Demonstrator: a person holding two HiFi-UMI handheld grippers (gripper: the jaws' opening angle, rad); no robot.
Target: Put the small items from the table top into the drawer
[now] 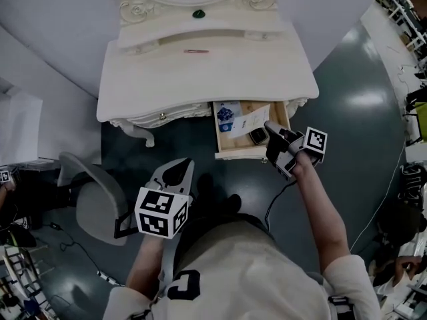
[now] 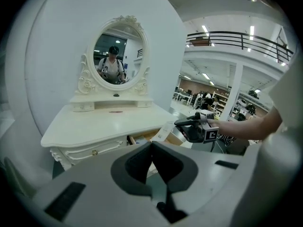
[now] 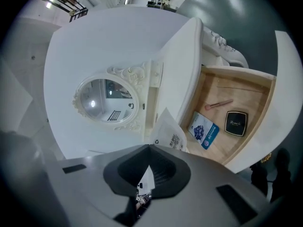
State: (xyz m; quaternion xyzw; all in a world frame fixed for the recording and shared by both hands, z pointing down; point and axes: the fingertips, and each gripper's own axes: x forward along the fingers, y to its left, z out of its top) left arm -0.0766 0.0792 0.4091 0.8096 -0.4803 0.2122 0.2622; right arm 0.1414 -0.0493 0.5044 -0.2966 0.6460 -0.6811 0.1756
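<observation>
The white dressing table point(image 1: 200, 75) has its right drawer point(image 1: 223, 153) pulled open. My right gripper point(image 1: 272, 129) hangs over the drawer, shut on a white paper sachet point(image 3: 171, 132), which sticks out past the closed jaws. Inside the drawer lie a blue packet point(image 3: 204, 130), a black compact point(image 3: 236, 123) and a thin pink stick point(image 3: 218, 104). A small pink item point(image 1: 196, 51) rests on the table top, and a dark green knob-like item point(image 1: 198, 13) sits on the shelf below the mirror. My left gripper point(image 1: 179, 173) is shut and holds nothing, in front of the table, left of the drawer.
An oval mirror point(image 2: 116, 56) stands at the back of the table. A grey chair point(image 1: 93, 199) is on the floor at the left. The table's carved left leg point(image 1: 137, 133) stands beside the closed left drawer point(image 1: 163, 115).
</observation>
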